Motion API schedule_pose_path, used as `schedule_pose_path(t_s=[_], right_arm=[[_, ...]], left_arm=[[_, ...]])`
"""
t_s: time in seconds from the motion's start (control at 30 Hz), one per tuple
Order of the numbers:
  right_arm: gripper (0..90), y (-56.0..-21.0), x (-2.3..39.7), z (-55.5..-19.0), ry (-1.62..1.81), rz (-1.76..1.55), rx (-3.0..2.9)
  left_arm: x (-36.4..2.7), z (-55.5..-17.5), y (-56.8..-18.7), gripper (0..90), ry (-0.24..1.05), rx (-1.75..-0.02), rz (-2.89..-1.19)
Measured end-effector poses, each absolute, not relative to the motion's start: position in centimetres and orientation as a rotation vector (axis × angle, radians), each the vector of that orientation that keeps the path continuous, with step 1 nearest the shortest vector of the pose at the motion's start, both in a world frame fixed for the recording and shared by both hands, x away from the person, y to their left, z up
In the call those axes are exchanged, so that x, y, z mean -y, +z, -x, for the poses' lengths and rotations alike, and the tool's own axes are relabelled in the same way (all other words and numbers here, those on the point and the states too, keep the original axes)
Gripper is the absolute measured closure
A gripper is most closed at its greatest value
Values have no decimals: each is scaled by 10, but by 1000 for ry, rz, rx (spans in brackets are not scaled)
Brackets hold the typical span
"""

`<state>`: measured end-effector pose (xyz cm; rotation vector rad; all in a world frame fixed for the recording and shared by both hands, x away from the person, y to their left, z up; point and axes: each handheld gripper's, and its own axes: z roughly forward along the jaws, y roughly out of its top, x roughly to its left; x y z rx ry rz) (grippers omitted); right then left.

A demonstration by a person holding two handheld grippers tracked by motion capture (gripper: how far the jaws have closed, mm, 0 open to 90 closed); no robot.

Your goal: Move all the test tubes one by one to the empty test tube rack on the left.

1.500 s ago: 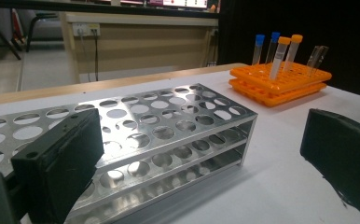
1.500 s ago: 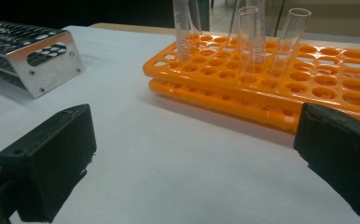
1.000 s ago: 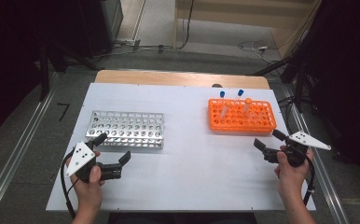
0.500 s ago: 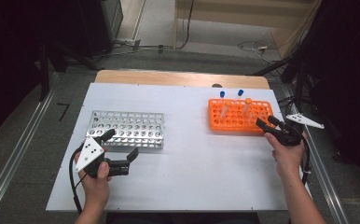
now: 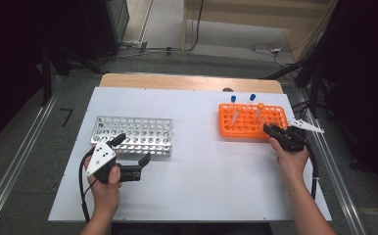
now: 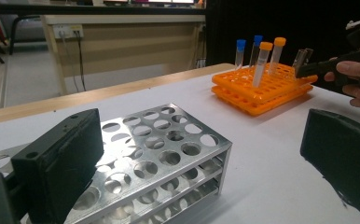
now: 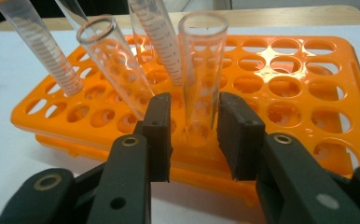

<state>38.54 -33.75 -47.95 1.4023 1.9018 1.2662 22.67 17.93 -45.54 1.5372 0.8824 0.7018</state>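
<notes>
Right gripper (image 7: 194,135) at lower centre of its own view, jaws just narrowing around an open clear tube (image 7: 200,70) standing in the orange rack (image 7: 308,93); pads seemingly not yet pressing, small gaps either side. Left gripper (image 5: 130,159) at lower left of the high view, spread wide, nothing between, beside the metal rack (image 5: 133,134).

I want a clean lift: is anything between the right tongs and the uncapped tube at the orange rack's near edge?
Nothing visible. The uncapped tube already stands between the right tongs, whose jaws have just been closing; small gaps remain. A second open tube leans just left.
</notes>
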Motion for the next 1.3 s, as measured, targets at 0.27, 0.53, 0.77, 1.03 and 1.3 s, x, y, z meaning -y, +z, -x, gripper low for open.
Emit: schedule_pose_path(t_s=[0.27, 0.53, 0.77, 1.03, 1.3], right_arm=[[722, -485, 329, -386, 1227, -1373, -1856], [739, -482, 330, -384, 1213, -1356, -1836], [740, -468, 338, -377, 1293, -1326, -1800], [740, -451, 343, -362, 1338, -1292, -1796], [741, -438, 342, -344, 1324, -1252, -1825]], left_arm=[[-169, -233, -451, 0, 687, -880, -1547], [-157, -240, -448, 0, 651, -857, -1572], [-150, -244, -446, 0, 641, -848, -1578], [-139, -253, -440, 0, 623, -823, -1587], [-127, -268, -436, 11, 598, -817, -1616]])
